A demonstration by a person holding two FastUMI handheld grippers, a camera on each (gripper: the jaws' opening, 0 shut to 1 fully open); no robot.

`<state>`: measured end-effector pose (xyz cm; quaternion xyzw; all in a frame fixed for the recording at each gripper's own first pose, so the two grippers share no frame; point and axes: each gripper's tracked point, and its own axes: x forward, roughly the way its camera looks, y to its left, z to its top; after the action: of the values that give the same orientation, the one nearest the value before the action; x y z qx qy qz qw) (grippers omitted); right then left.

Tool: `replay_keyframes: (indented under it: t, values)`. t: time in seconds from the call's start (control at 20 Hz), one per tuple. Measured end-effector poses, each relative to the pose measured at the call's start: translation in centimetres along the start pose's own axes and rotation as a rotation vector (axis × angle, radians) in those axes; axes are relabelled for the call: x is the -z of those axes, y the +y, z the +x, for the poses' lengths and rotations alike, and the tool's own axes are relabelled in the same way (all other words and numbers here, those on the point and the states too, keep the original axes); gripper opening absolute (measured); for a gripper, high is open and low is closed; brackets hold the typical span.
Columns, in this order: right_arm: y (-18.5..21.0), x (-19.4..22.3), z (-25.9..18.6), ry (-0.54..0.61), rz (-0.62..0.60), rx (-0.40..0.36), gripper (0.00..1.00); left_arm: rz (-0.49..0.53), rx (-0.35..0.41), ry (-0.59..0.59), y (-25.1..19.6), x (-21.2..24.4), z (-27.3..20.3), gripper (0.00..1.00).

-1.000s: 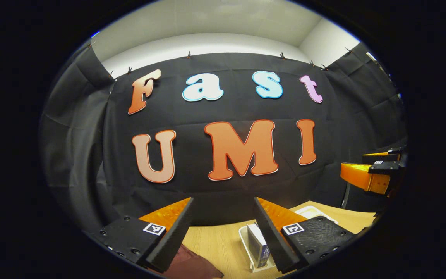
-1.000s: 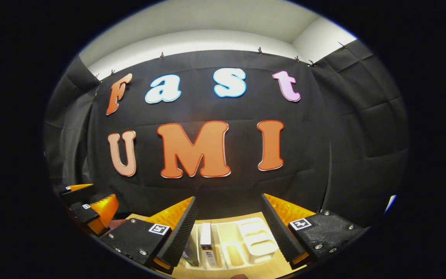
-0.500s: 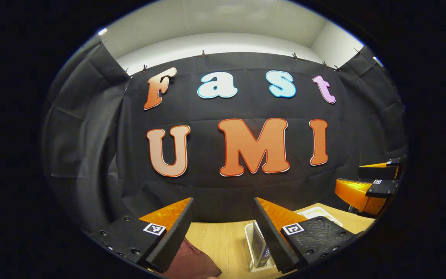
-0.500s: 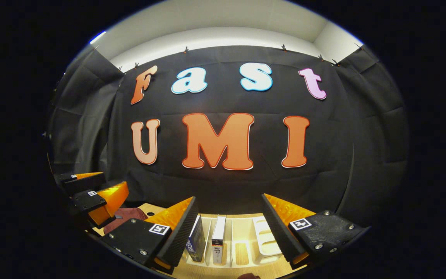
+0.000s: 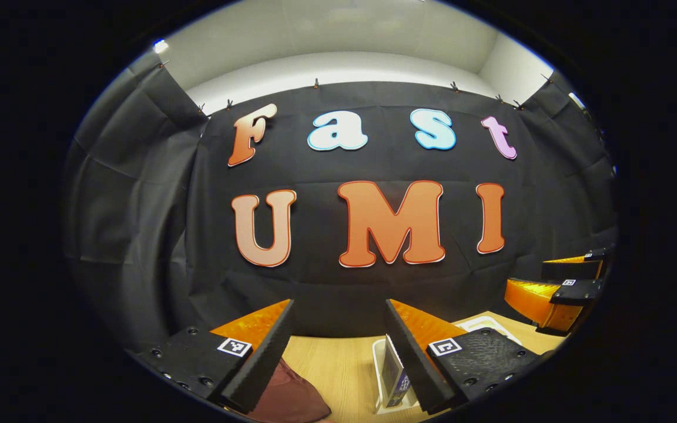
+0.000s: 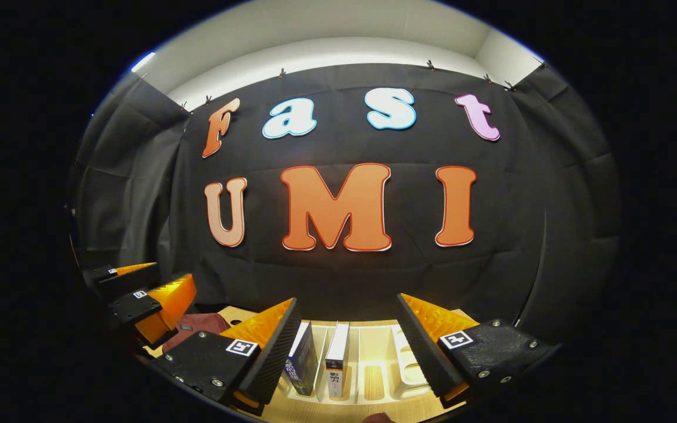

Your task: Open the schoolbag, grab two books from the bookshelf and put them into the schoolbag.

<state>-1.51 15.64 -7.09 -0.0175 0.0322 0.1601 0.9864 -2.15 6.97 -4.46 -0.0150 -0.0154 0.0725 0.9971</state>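
Note:
In the right gripper view a white slotted bookshelf [image 6: 374,376] lies on the wooden table between my open right gripper [image 6: 347,308] fingers, holding a dark blue book [image 6: 304,361] and a white-spined book [image 6: 337,364] upright. The maroon schoolbag [image 6: 197,324] lies at the left behind the left gripper [image 6: 138,291], which stands open there. In the left gripper view my left gripper [image 5: 338,308] is open with nothing between its fingers; the schoolbag [image 5: 291,396] sits below its left finger, and the dark book [image 5: 391,376] in the bookshelf [image 5: 381,367] stands by its right finger. The right gripper [image 5: 570,279] hovers at the far right.
The wooden table [image 5: 332,364] runs up to the black cloth wall close behind. Another white part of the rack [image 5: 482,324] shows past the left gripper's right finger.
Both views have shifted: the bookshelf and books now sit more centred between the right gripper's fingers, and more of the schoolbag shows under the left gripper. Both grippers stay open.

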Motion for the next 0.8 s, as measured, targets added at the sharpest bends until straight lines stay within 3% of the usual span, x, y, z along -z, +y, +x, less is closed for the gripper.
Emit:
replay_keyframes:
  t: [0.1, 0.6, 0.8]
  values:
    - [0.1, -0.4, -0.1, -0.019, 0.007, 0.0, 0.96, -0.005, 0.003, -0.016, -0.1, -0.4, -0.1, 0.94]
    - [-0.1, 1.5, 0.1, 0.024, 0.017, 0.024, 0.96, 0.034, 0.01, 0.011, 0.7, 1.9, -0.3, 0.93]
    - [-0.9, 2.2, 0.1, 0.032, 0.007, 0.049, 1.0, 0.142, 0.002, 0.105, 1.5, 6.8, -0.6, 0.94]
